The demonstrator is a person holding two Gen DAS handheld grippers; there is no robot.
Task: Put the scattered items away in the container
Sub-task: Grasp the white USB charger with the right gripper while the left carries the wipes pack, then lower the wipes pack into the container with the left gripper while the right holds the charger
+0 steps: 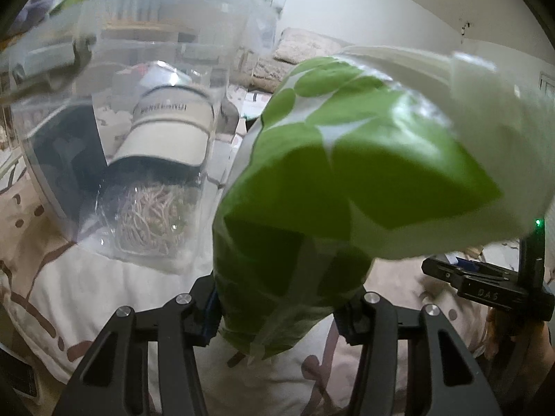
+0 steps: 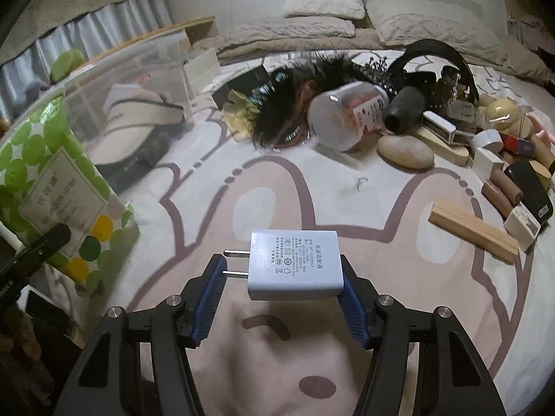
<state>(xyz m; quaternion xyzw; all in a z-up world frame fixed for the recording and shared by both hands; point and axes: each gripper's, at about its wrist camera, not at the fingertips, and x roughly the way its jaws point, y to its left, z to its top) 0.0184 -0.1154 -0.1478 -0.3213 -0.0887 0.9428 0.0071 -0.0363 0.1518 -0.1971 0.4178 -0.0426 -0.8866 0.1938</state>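
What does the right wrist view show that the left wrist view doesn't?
Only the right wrist view: the right gripper clamped on a white two-pin power adapter, and a pile of scattered items including a wooden block and a smooth beige stone.

Only the left wrist view: the left gripper squeezing the packet's end.

Both: the green-dotted plastic packet and the clear plastic container holding a cream cap.

A: It looks a bit dim in here. The light is soft and the shadows are faint.

B: The green packet [image 1: 347, 187] is so close it looks blurry.

A: The clear box [image 1: 138, 69] has white shiny spots.

B: And the edges bend round and go black at the corners.
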